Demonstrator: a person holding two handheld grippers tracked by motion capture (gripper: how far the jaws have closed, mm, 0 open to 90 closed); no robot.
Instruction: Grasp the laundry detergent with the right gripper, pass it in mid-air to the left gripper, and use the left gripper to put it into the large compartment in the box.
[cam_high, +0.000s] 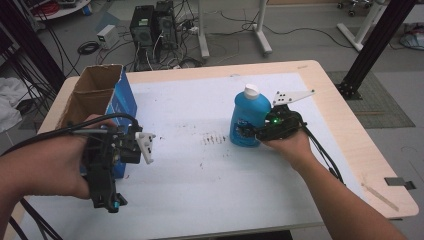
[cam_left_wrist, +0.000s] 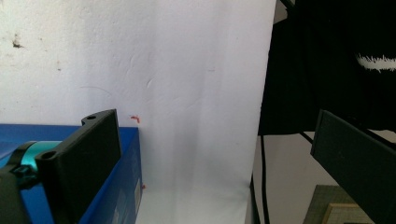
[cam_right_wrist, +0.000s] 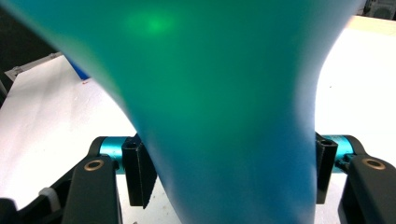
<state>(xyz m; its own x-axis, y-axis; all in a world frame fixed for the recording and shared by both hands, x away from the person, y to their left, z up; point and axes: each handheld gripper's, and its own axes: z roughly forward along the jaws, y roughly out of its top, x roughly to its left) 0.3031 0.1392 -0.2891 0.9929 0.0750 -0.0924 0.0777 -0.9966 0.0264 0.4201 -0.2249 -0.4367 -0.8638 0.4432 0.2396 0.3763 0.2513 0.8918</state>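
Observation:
A blue bottle (cam_high: 248, 120) with a white cap stands upright right of the table's middle. My right gripper (cam_high: 245, 132) comes at it from the right, low on its body. In the right gripper view the bottle (cam_right_wrist: 224, 116) sits between the jaws, both pads pressing its sides, so my right gripper (cam_right_wrist: 229, 172) is shut on it. My left gripper (cam_high: 106, 200) is held at the left, jaws pointing toward the table's near edge. In the left gripper view my left gripper (cam_left_wrist: 219, 140) stands open with nothing between its jaws.
An open blue carton (cam_high: 97, 95) with a brown cardboard inside stands at the table's left edge, close beside my left hand; its blue side (cam_left_wrist: 121, 186) lies by the left jaw. A white mat (cam_high: 200, 175) covers the wooden table. Computers and cables lie on the floor beyond.

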